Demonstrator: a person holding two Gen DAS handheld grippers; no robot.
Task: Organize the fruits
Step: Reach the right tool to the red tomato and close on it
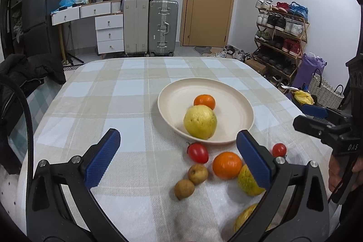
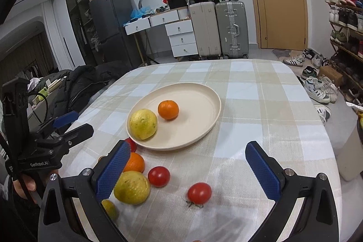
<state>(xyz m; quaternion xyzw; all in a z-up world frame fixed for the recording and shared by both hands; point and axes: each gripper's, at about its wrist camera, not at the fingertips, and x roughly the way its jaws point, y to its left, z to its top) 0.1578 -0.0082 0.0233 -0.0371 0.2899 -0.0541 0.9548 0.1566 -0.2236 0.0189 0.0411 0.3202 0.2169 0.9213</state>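
Both tools, left [image 1: 179, 159] and right [image 2: 190, 169], gape wide, empty.

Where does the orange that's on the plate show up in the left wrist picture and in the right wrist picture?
Left wrist view: the orange on the plate sits right of centre, just behind the yellow fruit.
Right wrist view: the same orange sits near the middle, to the right of the yellow fruit.
Shared landmark: the cream plate.

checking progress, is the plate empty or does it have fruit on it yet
Not empty: the plate holds a yellow fruit and an orange.
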